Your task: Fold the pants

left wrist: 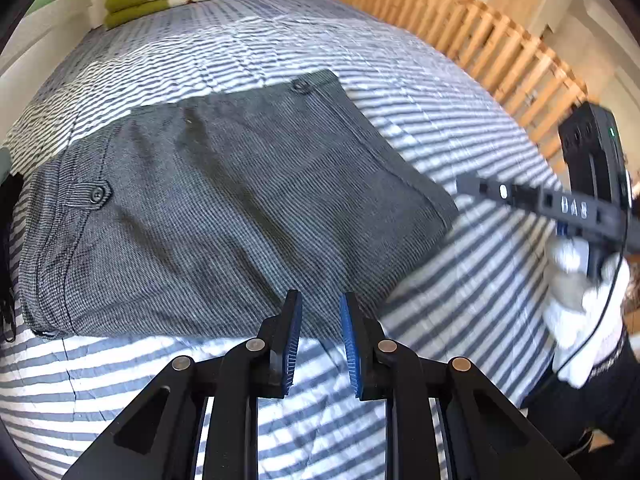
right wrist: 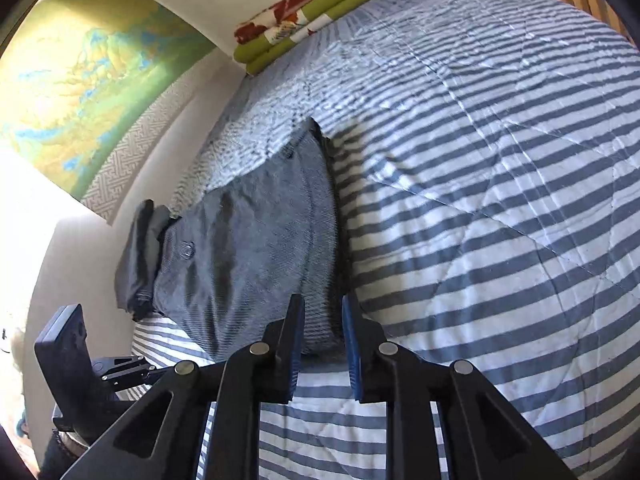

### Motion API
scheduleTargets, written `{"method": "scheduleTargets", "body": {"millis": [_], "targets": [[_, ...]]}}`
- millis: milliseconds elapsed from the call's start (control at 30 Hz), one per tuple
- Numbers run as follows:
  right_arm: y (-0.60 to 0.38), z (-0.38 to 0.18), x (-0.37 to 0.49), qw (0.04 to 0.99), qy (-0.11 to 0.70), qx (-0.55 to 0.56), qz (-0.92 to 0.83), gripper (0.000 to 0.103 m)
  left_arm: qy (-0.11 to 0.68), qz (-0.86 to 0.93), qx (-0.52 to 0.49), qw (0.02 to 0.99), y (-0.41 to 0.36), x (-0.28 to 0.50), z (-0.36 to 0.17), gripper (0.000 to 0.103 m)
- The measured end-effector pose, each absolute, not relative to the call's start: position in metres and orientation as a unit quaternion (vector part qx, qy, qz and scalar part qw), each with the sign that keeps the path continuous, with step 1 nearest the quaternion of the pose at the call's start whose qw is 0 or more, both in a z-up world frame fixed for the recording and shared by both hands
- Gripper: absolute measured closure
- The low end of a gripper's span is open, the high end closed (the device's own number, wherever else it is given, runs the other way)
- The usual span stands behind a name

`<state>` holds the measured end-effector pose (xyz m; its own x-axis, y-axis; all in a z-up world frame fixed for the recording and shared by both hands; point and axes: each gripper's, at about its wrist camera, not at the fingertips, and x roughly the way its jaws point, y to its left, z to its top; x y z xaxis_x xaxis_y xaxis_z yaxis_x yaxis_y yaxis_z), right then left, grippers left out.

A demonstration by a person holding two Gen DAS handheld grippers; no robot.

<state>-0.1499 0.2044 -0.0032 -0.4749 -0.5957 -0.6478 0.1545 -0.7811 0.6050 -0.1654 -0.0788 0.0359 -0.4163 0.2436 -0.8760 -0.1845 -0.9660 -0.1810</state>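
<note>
On striped quilt (left wrist: 420, 128): grey pants (left wrist: 224, 208), folded compact, near bed edge by wall. Left gripper (left wrist: 320, 336) slightly parted, empty, above near hem. Right gripper (right wrist: 322, 340) likewise, at right edge. I'd judge: square edges, press creases flat, avoid dragging top layer.

Only one marking found: pale blurred characters on the black bar of the right gripper (left wrist: 540, 200), seen from the left wrist view at the right edge; they look like three letters or digits, too smeared to read. Wall map (right wrist: 80, 80) in the right wrist view: no legible lettering.
</note>
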Motion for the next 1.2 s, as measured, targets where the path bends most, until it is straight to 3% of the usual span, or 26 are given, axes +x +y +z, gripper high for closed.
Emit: {"method": "scheduleTargets", "body": {"millis": [133,233,300,367,400,467,500,633,733,767,1033,1100,1200], "targets": [[0.162,-0.006,-0.158,0.248,-0.185,0.475,-0.823,0.084,-0.064,0.841,-0.532,0.077,-0.107,-0.200,0.007,0.082],[0.150,-0.027,-0.165,0.212,-0.144,0.509,-0.822,0.085,-0.055,0.816,-0.574,0.039,-0.131,-0.198,-0.031,0.083],[0.151,-0.038,-0.169,0.203,-0.137,0.517,-0.820,0.093,-0.083,0.825,-0.558,0.046,-0.148,-0.187,-0.025,0.082],[0.153,-0.033,-0.167,0.207,-0.140,0.515,-0.820,0.093,-0.122,0.837,-0.533,0.035,-0.172,-0.171,-0.010,0.080],[0.154,-0.027,-0.165,0.210,-0.143,0.509,-0.822,0.090,-0.148,0.842,-0.518,0.025,-0.187,-0.162,-0.004,0.078],[0.151,-0.012,-0.161,0.206,-0.141,0.494,-0.833,0.089,-0.208,0.844,-0.495,-0.007,-0.223,-0.148,0.001,0.047],[0.147,-0.004,-0.160,0.210,-0.137,0.483,-0.839,0.086,-0.236,0.843,-0.483,-0.033,-0.241,-0.142,0.000,0.041],[0.102,0.019,-0.161,0.258,-0.109,0.464,-0.840,0.085,-0.328,0.823,-0.456,-0.084,-0.286,-0.137,-0.013,0.037],[0.048,0.014,-0.180,0.285,-0.090,0.476,-0.827,0.085,-0.394,0.805,-0.435,-0.088,-0.303,-0.142,-0.026,0.021],[0.031,0.010,-0.186,0.288,-0.086,0.485,-0.821,0.085,-0.408,0.799,-0.432,-0.088,-0.306,-0.145,-0.030,0.020],[-0.031,-0.044,-0.218,0.266,-0.068,0.561,-0.781,0.085,-0.516,0.763,-0.365,-0.138,-0.316,-0.154,-0.047,0.016],[-0.033,-0.039,-0.217,0.273,-0.054,0.558,-0.782,0.085,-0.502,0.773,-0.360,-0.147,-0.309,-0.166,-0.049,0.020],[-0.031,-0.016,-0.227,0.282,-0.075,0.531,-0.796,0.085,-0.482,0.781,-0.364,-0.158,-0.306,-0.166,-0.047,0.048]]}}
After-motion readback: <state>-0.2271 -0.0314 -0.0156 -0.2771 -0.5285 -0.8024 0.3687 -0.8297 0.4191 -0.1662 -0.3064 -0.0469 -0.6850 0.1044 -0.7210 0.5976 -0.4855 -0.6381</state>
